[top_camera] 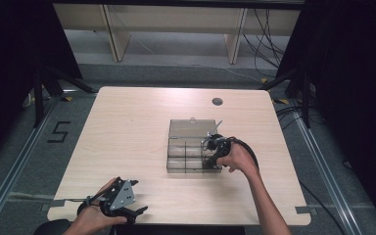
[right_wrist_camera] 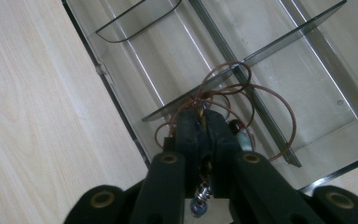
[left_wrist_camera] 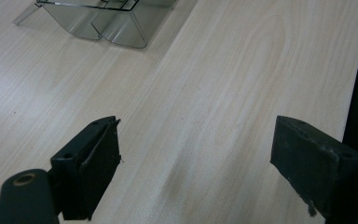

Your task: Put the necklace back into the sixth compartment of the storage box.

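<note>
A clear plastic compartment box [top_camera: 176, 164] lies on the light wood table [top_camera: 127, 127], its lid [top_camera: 192, 128] folded open toward the far side. My right gripper [top_camera: 208, 155] points down into the box's right end. In the right gripper view its jaws [right_wrist_camera: 204, 116] are shut on a looped brown cord [right_wrist_camera: 235, 87] with small beads, which hangs over the box's dividers [right_wrist_camera: 279, 32]. My left gripper [top_camera: 138, 196] rests near the front left edge of the table, jaws wide open with nothing between them [left_wrist_camera: 196, 158]. A corner of the box [left_wrist_camera: 98, 23] appears far off in the left gripper view.
A round cable hole [top_camera: 217, 101] sits near the table's far edge. The table's left half is bare wood. Black stands [top_camera: 41, 93] and cables [top_camera: 264, 34] flank the table on the floor.
</note>
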Action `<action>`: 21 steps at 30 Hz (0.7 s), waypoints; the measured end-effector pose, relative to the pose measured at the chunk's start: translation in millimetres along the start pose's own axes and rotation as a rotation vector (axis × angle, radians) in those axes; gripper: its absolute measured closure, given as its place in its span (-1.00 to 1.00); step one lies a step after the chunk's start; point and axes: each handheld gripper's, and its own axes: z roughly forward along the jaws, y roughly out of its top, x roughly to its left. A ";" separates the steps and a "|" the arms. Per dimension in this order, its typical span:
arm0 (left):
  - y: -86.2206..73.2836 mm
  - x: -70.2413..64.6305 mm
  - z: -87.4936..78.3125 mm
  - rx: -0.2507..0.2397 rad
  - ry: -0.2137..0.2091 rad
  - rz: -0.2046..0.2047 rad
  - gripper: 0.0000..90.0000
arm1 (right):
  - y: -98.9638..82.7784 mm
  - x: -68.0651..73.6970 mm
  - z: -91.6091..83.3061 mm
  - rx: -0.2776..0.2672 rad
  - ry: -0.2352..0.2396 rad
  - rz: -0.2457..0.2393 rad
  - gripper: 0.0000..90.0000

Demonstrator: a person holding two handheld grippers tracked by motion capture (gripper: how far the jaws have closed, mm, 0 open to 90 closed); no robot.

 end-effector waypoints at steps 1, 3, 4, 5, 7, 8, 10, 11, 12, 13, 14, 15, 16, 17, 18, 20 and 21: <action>0.0 0.0 0.0 0.000 0.001 0.000 -0.67 | -0.3 -0.3 -1.3 -0.002 0.005 -0.004 0.79; 0.0 -0.2 0.2 -0.002 0.001 0.000 -0.67 | 0.0 -0.7 -3.5 -0.015 -0.006 -0.019 0.65; 0.5 0.2 -0.5 0.009 -0.004 0.001 -0.67 | -0.2 -1.5 -6.1 -0.024 -0.022 -0.024 0.57; 0.6 0.9 -0.9 0.018 0.001 0.008 -0.67 | 0.1 0.2 -9.4 -0.044 -0.024 0.002 0.51; 0.4 0.5 -1.1 0.012 0.004 0.009 -0.67 | -0.3 0.1 -17.0 -0.061 -0.047 -0.014 0.46; 0.3 0.6 -0.9 0.010 0.005 0.008 -0.67 | -0.8 1.5 -21.0 -0.066 -0.050 -0.002 0.42; 0.3 0.1 -0.3 0.003 -0.001 -0.002 -0.67 | -0.9 2.0 -28.2 -0.091 -0.068 -0.019 0.40; 0.2 -0.1 -0.1 0.000 -0.002 0.000 -0.67 | -0.5 5.5 -31.4 -0.109 -0.057 0.013 0.39; 0.4 0.6 -0.5 0.013 0.000 0.008 -0.67 | -1.1 6.1 -34.4 -0.114 -0.057 0.014 0.39; 0.3 -0.2 -0.4 0.008 -0.002 -0.001 -0.67 | -1.6 6.7 -37.0 -0.119 -0.066 0.015 0.37; -0.1 0.3 0.1 0.002 0.004 0.005 -0.67 | -1.9 6.1 -39.5 -0.127 -0.080 0.006 0.36; 0.2 -0.1 -0.3 0.003 0.003 0.002 -0.67 | -2.5 6.2 -42.7 -0.135 -0.084 0.006 0.35; 0.1 -0.2 -0.2 0.003 0.003 0.000 -0.67 | -3.1 6.3 -45.5 -0.145 -0.085 0.006 0.35; -0.1 0.2 0.2 0.001 0.002 0.003 -0.67 | -3.8 7.1 -48.7 -0.157 -0.088 0.007 0.35; 0.2 0.3 -0.2 0.014 0.005 0.005 -0.67 | -4.1 7.4 -50.7 -0.163 -0.092 0.003 0.34; -0.1 0.3 0.5 0.005 0.004 0.002 -0.67 | -4.8 8.9 -54.6 -0.173 -0.100 -0.002 0.34; -0.1 -0.1 0.5 0.000 0.000 -0.002 -0.67 | -5.0 10.2 -57.4 -0.174 -0.104 0.002 0.34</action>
